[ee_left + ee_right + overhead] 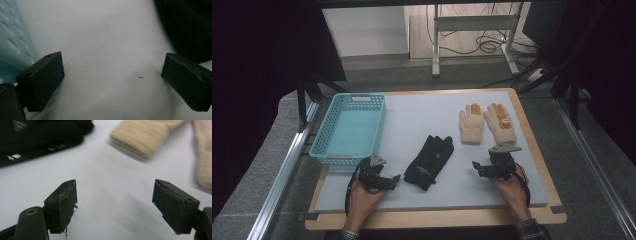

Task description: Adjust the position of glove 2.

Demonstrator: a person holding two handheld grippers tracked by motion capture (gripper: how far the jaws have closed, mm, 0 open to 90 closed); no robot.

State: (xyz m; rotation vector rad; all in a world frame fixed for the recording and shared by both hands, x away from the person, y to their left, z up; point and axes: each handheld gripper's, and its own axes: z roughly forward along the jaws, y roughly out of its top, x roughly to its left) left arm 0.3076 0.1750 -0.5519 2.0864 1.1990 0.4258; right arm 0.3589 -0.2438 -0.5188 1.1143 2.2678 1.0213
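Grey matting covers the table [432, 192] in front of me, with a bare floor and a desk frame behind it. On the mat I see 1 black glove [429, 161] lying flat near the middle, fingers pointing away from me, and 2 beige gloves [487, 123] side by side farther back on the right, well apart from the black one. At the left edge sits a turquoise basket [348, 127] with perforated walls.

My left claw [395, 178] rests low on the mat just beside the black glove's cuff, between it and the basket. From the left gripper view its jaws stand wide apart over bare mat, nothing between them; the glove [190, 27] shows at the upper right, the basket wall [12, 47] at the left.

My right claw [474, 166] sits on the other side of the black glove, near it but not touching. Its jaws are spread wide and grip nothing, with bare mat between them; the black glove [37, 140] and a beige cuff [142, 138] lie beyond.
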